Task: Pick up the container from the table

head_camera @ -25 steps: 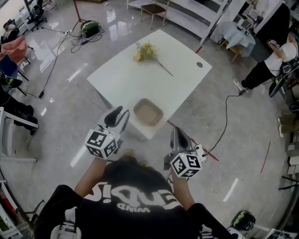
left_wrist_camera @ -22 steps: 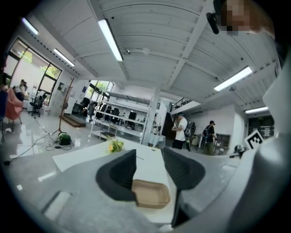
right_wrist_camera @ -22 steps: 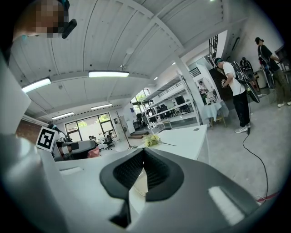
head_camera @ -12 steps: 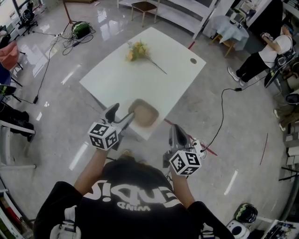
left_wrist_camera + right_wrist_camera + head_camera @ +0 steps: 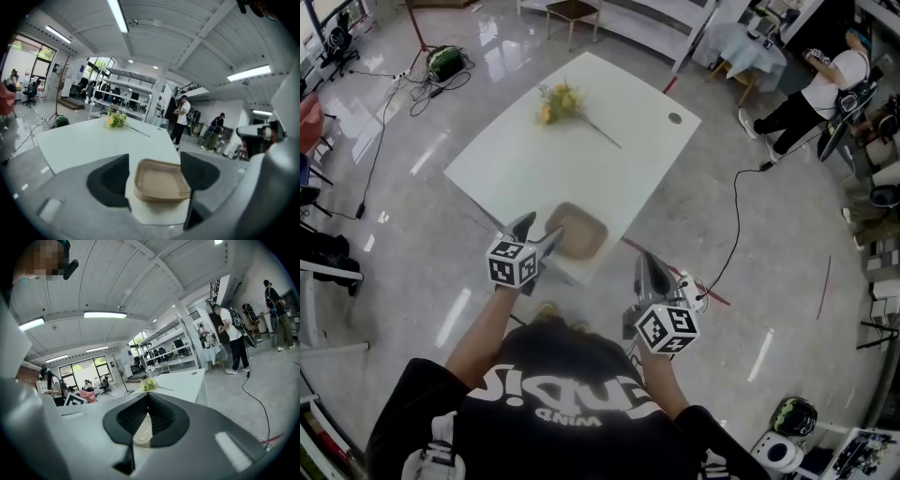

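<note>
Close to me, my right tongs (image 5: 652, 274) hang over the floor, just off the near edge of the tabletop (image 5: 511, 173). In the right gripper view these tongs (image 5: 147, 414) are pressed together with nothing in them.

A little further on, my left tongs (image 5: 537, 232) are at the near corner of the tabletop, with the two sides wide apart. In the left gripper view the left tongs (image 5: 157, 176) have the container (image 5: 161, 180) showing between the two dark pads, but the pads do not squeeze it.

The container (image 5: 577, 231) sits flat on the white tabletop, right by that near corner. It is tan, low and square with round corners. Its top looks smooth and plain, and I cannot tell what is in it.

Far across the tabletop lies a bunch of yellow flowers (image 5: 557, 101), well apart from the container.
</note>
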`<action>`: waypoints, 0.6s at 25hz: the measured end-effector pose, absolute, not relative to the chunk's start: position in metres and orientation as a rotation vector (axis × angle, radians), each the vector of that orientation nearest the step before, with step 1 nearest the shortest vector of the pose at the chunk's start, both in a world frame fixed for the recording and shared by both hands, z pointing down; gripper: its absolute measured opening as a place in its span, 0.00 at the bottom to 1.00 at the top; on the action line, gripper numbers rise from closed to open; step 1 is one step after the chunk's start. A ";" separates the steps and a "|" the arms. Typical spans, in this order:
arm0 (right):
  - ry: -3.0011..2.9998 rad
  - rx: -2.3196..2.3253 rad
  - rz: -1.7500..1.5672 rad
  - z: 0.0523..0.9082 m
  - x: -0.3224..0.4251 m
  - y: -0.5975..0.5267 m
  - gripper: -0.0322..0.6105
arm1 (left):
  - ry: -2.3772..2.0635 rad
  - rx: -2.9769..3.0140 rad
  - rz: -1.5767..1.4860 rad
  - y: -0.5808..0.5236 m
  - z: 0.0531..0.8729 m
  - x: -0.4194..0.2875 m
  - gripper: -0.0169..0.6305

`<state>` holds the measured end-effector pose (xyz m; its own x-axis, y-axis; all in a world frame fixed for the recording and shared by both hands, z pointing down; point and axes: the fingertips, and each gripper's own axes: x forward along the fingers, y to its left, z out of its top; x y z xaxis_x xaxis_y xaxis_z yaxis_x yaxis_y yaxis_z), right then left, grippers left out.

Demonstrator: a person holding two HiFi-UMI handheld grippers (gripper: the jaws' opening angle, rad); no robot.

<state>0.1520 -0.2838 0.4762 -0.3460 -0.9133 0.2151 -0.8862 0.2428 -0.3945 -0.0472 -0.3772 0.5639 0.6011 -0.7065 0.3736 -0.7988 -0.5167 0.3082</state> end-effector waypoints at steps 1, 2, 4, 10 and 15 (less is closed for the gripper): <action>2.428 -1.764 -0.706 0.477 0.153 -0.285 0.05 | -1.196 2.371 0.293 -0.381 0.571 -0.047 0.55; 2.425 -1.768 -0.706 0.477 0.154 -0.286 0.05 | -1.193 2.359 0.303 -0.385 0.579 -0.046 0.55; 2.416 -1.778 -0.708 0.479 0.157 -0.289 0.05 | -1.183 2.333 0.323 -0.391 0.594 -0.045 0.55; 2.389 -1.811 -0.719 0.480 0.165 -0.297 0.05 | -1.134 2.281 0.388 -0.400 0.626 -0.039 0.53; 2.377 -1.828 -0.721 0.482 0.167 -0.300 0.05 | -1.109 2.248 0.421 -0.405 0.644 -0.035 0.52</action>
